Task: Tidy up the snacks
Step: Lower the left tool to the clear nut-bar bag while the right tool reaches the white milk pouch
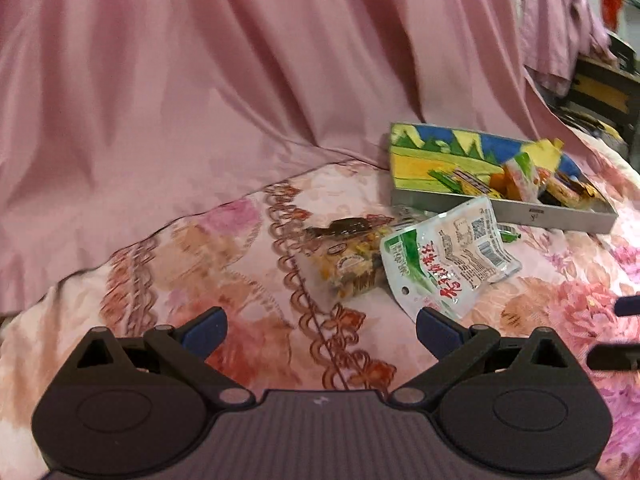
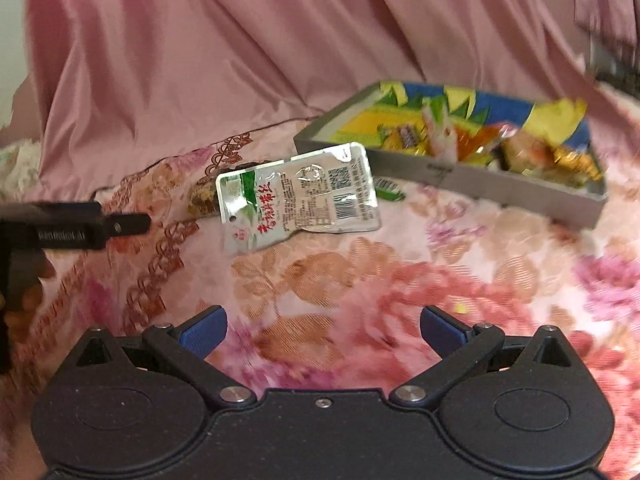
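Observation:
A grey shallow box (image 1: pixel 560 216) (image 2: pixel 400 166) with a bright painted bottom holds several wrapped snacks at its right end. In front of it on the floral cloth lies a white and green snack pouch (image 1: pixel 444 256) (image 2: pixel 296 198). A clear packet of mixed snacks (image 1: pixel 348 256) (image 2: pixel 202 196) lies partly under the pouch's left side. A small green wrapper (image 1: pixel 508 234) (image 2: pixel 386 190) pokes out behind the pouch. My left gripper (image 1: pixel 320 330) is open, short of the pouch. My right gripper (image 2: pixel 322 330) is open and empty, well short of the pouch.
A pink satin drape (image 1: pixel 240 60) (image 2: pixel 240 40) rises behind the snacks. The left gripper's body (image 2: pixel 76 226) reaches in from the left of the right wrist view. Furniture (image 1: pixel 600 92) stands at the far right.

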`<action>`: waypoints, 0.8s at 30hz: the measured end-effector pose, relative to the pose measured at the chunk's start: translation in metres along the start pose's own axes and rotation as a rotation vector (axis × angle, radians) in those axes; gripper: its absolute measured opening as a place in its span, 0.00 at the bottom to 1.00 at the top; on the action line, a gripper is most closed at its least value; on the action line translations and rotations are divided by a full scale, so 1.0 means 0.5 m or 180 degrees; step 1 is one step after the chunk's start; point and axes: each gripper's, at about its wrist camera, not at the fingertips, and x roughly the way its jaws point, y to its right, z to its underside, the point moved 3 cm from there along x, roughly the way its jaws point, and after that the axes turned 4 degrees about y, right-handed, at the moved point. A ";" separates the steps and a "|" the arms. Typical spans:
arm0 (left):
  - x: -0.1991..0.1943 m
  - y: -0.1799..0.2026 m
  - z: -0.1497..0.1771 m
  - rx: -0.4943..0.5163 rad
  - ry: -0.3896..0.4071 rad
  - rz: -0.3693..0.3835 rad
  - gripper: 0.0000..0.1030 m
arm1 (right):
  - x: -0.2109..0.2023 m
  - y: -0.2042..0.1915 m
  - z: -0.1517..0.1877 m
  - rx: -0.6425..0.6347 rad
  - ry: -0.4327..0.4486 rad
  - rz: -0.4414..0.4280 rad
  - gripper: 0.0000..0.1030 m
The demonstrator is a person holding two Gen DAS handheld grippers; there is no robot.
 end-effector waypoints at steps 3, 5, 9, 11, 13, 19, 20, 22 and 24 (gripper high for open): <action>0.040 -0.009 -0.016 0.0094 -0.0124 0.0166 1.00 | 0.042 0.002 -0.038 0.0347 -0.0220 -0.0096 0.99; 0.063 -0.014 -0.022 0.0200 -0.0151 0.0212 1.00 | 0.076 0.001 -0.066 0.0581 -0.0400 -0.0178 0.99; 0.100 -0.012 -0.028 0.0445 -0.0135 0.0247 1.00 | 0.147 -0.003 -0.108 0.1097 -0.0699 -0.0274 0.99; 0.112 -0.009 -0.033 0.0547 -0.0100 0.0266 1.00 | 0.182 -0.005 -0.126 0.1389 -0.0800 -0.0265 0.99; 0.119 -0.008 -0.040 0.0527 -0.0068 0.0406 1.00 | 0.211 -0.003 -0.140 0.1691 -0.0854 -0.0193 0.99; 0.137 -0.001 -0.057 0.0649 0.0022 0.0573 1.00 | 0.246 0.010 -0.178 0.2334 -0.0862 0.0079 0.99; 0.141 0.001 -0.058 0.0701 0.0018 0.0585 1.00 | 0.249 0.014 -0.185 0.2445 -0.0867 0.0099 0.99; 0.152 0.007 -0.058 0.0790 0.0014 0.0627 1.00 | 0.254 0.019 -0.196 0.2620 -0.0877 0.0169 0.99; 0.164 0.013 -0.058 0.0812 -0.0022 0.0670 1.00 | 0.260 0.021 -0.208 0.2758 -0.0864 0.0293 0.99</action>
